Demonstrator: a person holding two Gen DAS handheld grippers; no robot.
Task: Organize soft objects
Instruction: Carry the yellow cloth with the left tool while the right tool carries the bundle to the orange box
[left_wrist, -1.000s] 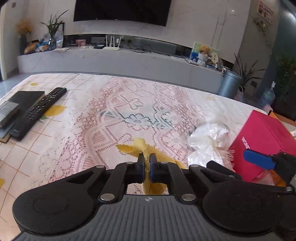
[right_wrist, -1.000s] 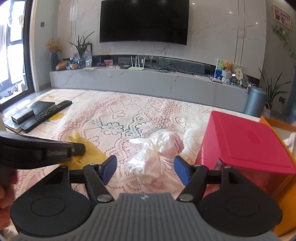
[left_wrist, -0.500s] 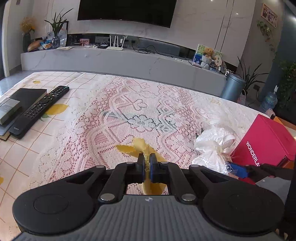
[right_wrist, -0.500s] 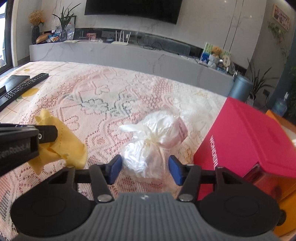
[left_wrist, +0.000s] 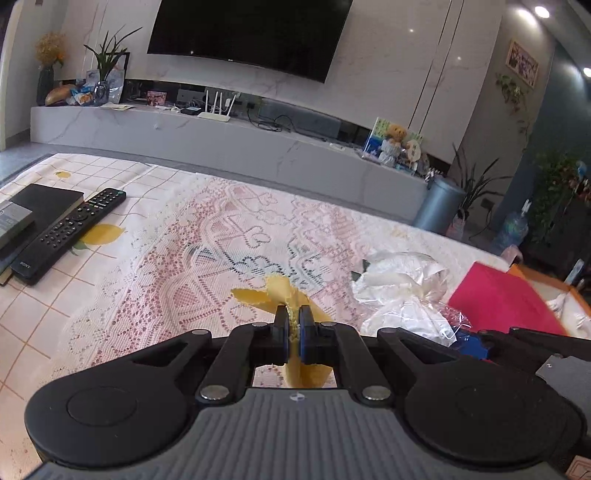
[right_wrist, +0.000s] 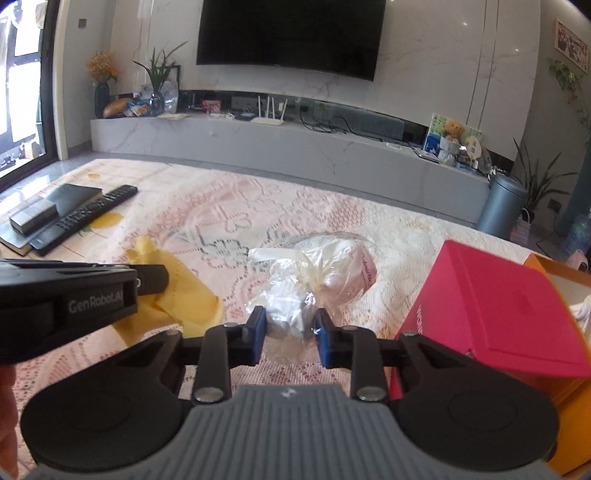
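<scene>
A yellow cloth (left_wrist: 266, 295) lies crumpled on the lace tablecloth, and my left gripper (left_wrist: 293, 325) is shut on its near fold. In the right wrist view the same cloth (right_wrist: 184, 302) sits under the left gripper (right_wrist: 153, 278). A knotted clear plastic bag (right_wrist: 332, 266) with white soft stuff inside lies right of the cloth. My right gripper (right_wrist: 288, 332) has its jaws closing on the bag's near lobe, and the blue pads touch it on both sides. From the left wrist view the bag (left_wrist: 399, 291) shows with the right gripper (left_wrist: 472, 345) at its lower right.
A red box (right_wrist: 498, 306) stands just right of the bag, with an orange box (right_wrist: 565, 266) behind it. A black remote (left_wrist: 70, 232) and a dark book (left_wrist: 40, 203) lie at the table's far left. Lace tablecloth (left_wrist: 207, 251) stretches between them.
The right gripper's jaws came in from wide apart and now squeeze the bag's near end. The left gripper kept its hold on the yellow cloth and barely moved.
</scene>
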